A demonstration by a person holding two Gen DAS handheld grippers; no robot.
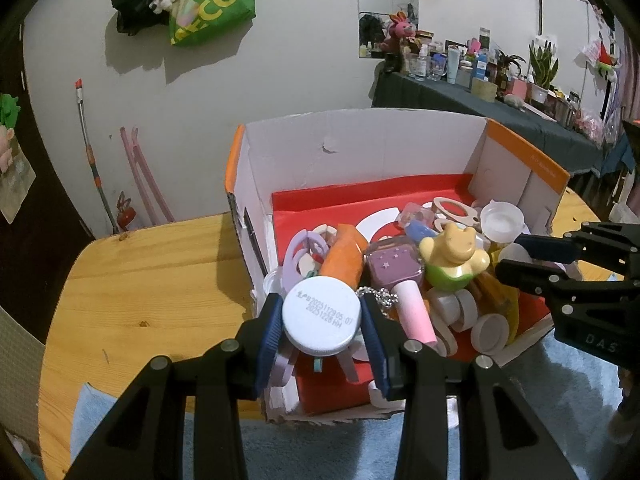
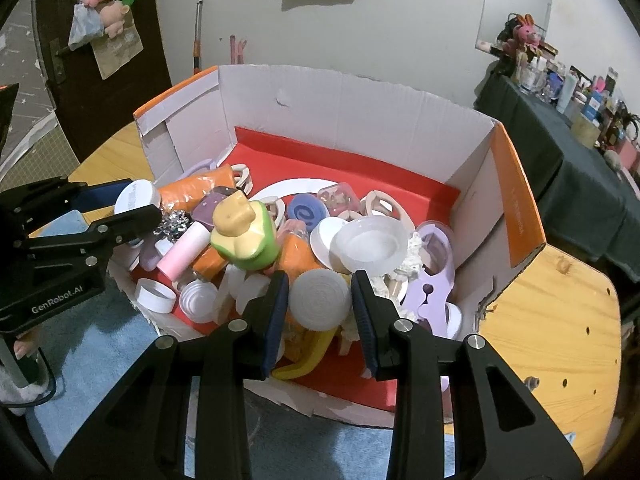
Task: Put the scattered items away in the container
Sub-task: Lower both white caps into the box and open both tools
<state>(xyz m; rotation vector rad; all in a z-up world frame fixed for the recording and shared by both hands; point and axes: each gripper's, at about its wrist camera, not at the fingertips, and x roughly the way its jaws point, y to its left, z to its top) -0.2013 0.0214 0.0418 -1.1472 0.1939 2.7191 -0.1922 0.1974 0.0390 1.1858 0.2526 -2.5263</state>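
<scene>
Both grippers hover over the near edge of the cardboard box (image 1: 360, 148), each carrying a lid, so the step in hand looks like the drop.

In the lower centre of the left wrist view, the left gripper (image 1: 322, 322) is clamped on a white screw cap (image 1: 321, 312), its blue pads pressing the ribbed rim from both sides. The cap is a flat hard-plastic disc with a printed date code on its smooth top. It sits above the box's near left corner, just over a lilac plastic clip (image 1: 302, 254) and an orange pouch (image 1: 344, 258). To do this well, I would ease it a little further in over the red lining before parting the fingers, since the near wall is torn and low and a round cap could roll out.

In the lower centre of the right wrist view, the right gripper (image 2: 320, 304) grips a translucent white lid (image 2: 320, 298) with fine concentric ridges, held by its rim above the heaped pile. Right of it lies a lilac plastic hanger piece (image 2: 434, 276); up and left stands a glossy yellow-and-green frog-shaped bottle (image 2: 244, 236), rounded and likely slippery. A low release onto flatter things, such as the clear shallow dish (image 2: 372, 246), should keep the lid from sliding off the mound.
</scene>
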